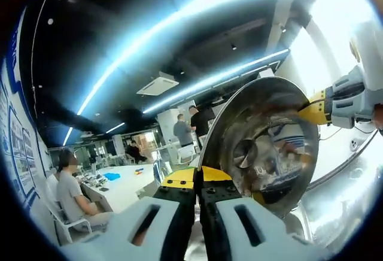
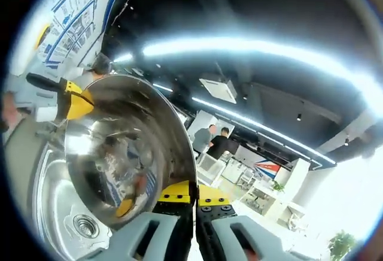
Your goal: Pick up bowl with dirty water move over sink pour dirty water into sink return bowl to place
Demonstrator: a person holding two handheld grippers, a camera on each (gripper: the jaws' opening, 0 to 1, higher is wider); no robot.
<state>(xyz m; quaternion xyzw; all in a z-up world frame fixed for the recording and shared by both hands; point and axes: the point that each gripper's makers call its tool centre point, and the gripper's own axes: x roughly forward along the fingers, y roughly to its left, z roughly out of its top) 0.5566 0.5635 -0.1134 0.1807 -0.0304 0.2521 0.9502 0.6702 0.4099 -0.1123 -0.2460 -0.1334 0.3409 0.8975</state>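
A shiny steel bowl (image 1: 263, 141) is held up and tipped steeply, its inside facing the left gripper view. My left gripper (image 1: 195, 182) is shut on the near rim of the bowl. My right gripper (image 1: 316, 109) comes in from the right, its yellow tips pinching the opposite rim. In the right gripper view the bowl (image 2: 125, 147) also stands tilted on edge. There my right gripper (image 2: 195, 195) is shut on its rim, and my left gripper (image 2: 76, 103) clamps the far rim. A steel sink (image 2: 60, 213) with its drain (image 2: 81, 226) lies below the bowl. Whether water is in the bowl cannot be told.
The sink's shiny wall (image 1: 344, 204) shows at the lower right. A person (image 1: 73, 190) sits at a white table (image 1: 122, 183) in the office behind. Two people (image 1: 190, 126) stand farther back, the same people (image 2: 214, 141) in the other view. Long ceiling lights run overhead.
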